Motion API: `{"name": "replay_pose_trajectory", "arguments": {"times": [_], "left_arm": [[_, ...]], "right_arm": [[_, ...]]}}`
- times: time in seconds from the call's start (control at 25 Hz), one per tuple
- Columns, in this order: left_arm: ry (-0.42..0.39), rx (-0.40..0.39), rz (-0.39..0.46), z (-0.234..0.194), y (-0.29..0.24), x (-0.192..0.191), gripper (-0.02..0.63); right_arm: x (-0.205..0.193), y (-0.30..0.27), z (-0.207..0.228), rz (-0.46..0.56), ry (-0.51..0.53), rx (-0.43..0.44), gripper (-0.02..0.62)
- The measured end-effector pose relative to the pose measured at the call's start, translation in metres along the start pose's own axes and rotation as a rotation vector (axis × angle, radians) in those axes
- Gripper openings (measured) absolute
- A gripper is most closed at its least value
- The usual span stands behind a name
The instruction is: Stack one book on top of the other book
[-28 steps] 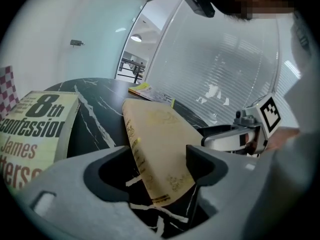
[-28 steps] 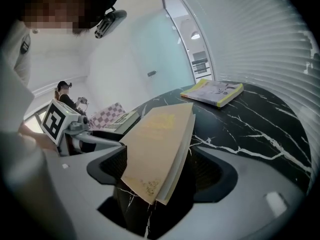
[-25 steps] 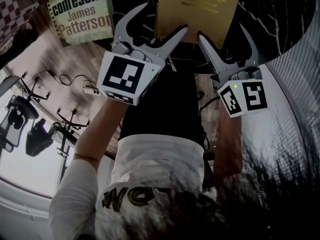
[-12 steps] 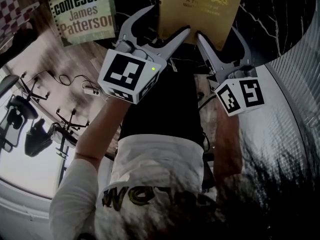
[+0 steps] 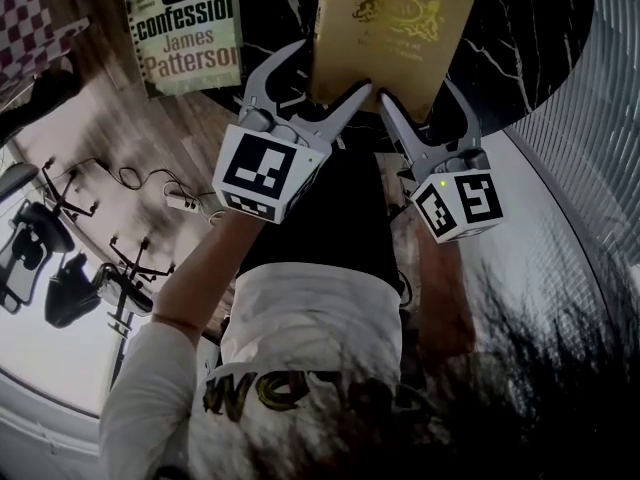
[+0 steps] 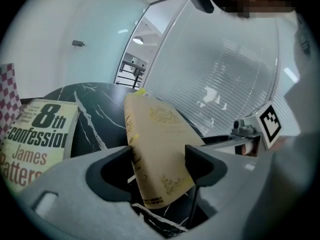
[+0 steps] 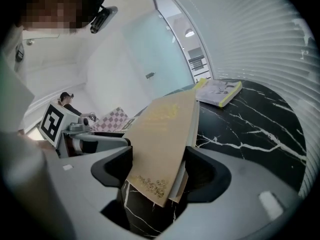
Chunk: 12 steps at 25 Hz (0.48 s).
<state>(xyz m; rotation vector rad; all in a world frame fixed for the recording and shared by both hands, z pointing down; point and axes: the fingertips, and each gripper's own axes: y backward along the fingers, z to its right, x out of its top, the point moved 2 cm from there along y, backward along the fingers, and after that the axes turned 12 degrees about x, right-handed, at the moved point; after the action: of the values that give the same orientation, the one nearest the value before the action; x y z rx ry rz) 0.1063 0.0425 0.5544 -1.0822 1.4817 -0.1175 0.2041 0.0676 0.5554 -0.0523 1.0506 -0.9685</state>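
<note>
**A:** Where's the gold book?

**B:** Just right of the paperback, near edge raised. The left gripper clamps it. The right gripper jaws have just been closing and pinch it too.

**A:** Handling?

**B:** Looks stiff, probably heavy, with a smooth cover. Grip both near corners.

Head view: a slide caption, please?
Left gripper and right gripper, its fingers just closed, hold a gold book beside a paperback.

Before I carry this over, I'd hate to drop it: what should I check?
1. Grip, left claw: shut on gold book, ok.
2. Grip, right claw: jaws have just been closing, gold book pinched between them, ok.
3. Far end of gold book off the table: cannot tell.
4. Target, 8th confession book: lying flat, visible cover bare, ok.
5. Bare table strip between both books: ok.
</note>
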Motion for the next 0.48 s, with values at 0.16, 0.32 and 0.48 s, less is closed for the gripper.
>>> {"name": "replay_pose_trajectory", "arguments": {"times": [0.16,0.32,0.48], "left_arm": [[0.01,0.008,0.026,0.007,0.016,0.021,0.339],[0.012,0.011,0.028,0.02,0.044,0.038,0.339],[0.012,0.025,0.068,0.028,0.063,0.063,0.339]], "right_arm": [[0.022,0.012,-0.014,0.018,0.024,-0.002,0.334],[0.037,0.033,-0.037,0.02,0.021,-0.002,0.334],[0.06,0.047,-0.051,0.047,0.042,0.012,0.334]]}}
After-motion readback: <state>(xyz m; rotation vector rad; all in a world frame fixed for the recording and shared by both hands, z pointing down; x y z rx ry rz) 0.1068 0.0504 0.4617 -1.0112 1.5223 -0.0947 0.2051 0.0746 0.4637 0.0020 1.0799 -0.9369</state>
